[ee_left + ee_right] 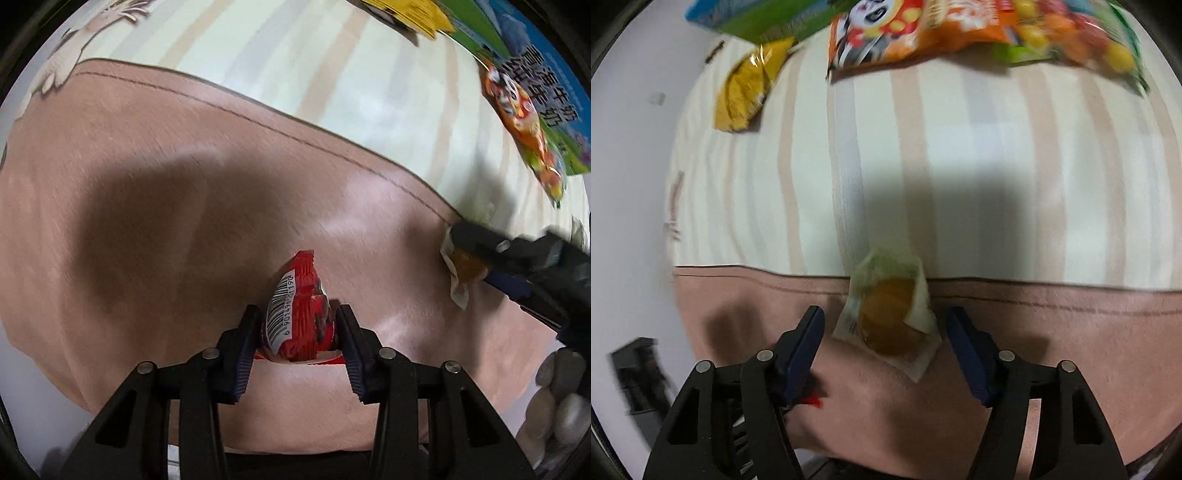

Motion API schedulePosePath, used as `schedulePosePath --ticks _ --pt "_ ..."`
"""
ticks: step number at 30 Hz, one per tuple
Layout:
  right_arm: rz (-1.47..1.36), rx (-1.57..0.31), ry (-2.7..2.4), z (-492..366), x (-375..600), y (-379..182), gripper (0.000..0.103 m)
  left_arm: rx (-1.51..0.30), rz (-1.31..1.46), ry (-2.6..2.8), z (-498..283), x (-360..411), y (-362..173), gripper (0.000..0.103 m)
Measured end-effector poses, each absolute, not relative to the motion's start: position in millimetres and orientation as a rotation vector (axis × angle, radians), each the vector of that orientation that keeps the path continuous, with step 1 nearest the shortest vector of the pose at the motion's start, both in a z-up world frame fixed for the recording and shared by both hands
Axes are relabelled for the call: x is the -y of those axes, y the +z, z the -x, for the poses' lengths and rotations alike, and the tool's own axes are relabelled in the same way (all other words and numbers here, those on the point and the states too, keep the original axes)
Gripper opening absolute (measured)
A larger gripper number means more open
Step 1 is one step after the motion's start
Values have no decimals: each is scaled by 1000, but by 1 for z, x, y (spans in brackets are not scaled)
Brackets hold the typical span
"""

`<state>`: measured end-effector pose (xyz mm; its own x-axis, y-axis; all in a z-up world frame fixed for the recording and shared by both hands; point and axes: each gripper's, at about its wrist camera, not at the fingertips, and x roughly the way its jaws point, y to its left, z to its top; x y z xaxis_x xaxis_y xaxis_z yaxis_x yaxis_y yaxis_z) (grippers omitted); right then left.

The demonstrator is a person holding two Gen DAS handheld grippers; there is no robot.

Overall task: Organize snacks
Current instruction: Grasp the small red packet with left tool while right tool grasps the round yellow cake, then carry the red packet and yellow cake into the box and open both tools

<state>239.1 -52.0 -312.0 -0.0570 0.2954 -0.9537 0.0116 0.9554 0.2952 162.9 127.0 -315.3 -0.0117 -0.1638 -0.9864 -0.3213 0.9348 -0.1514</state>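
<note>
My left gripper is clamped on a red crinkled foil snack packet above the pink plush cloth. My right gripper stands apart around a clear-wrapped orange pastry, near the striped cream sheet.

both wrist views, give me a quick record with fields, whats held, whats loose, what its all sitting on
left gripper: shut on the red snack packet, barcode side showing
right gripper: open, jaws either side of the clear-wrapped pastry, not gripping it
pastry position: lying across the seam between pink blanket and striped sheet
loose snacks farther back: yellow packet, orange panda bag, blue-green box
image quality: motion blur, fine print unreadable
</note>
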Motion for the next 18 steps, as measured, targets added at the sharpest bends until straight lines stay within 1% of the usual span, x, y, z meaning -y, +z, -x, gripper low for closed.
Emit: schedulePosePath --ticks 1,5,10,13,18 --pt "-185 -1608 226 -239 48 -312 45 -1589 382 132 -164 -125 -315 39" --pt "-112 -1576 281 -227 50 -305 44 -1569 399 106 -168 -119 -309 39" --pt "-154 -1565 288 -212 80 -293 44 -1546 410 48 -182 -100 -291 39" --pt "-204 -1543 281 -210 99 -279 44 -1515 411 -5 -193 -86 -269 39" --pt "-255 -1443 276 -227 130 -228 44 -1423 398 -125 -229 -51 -208 39"
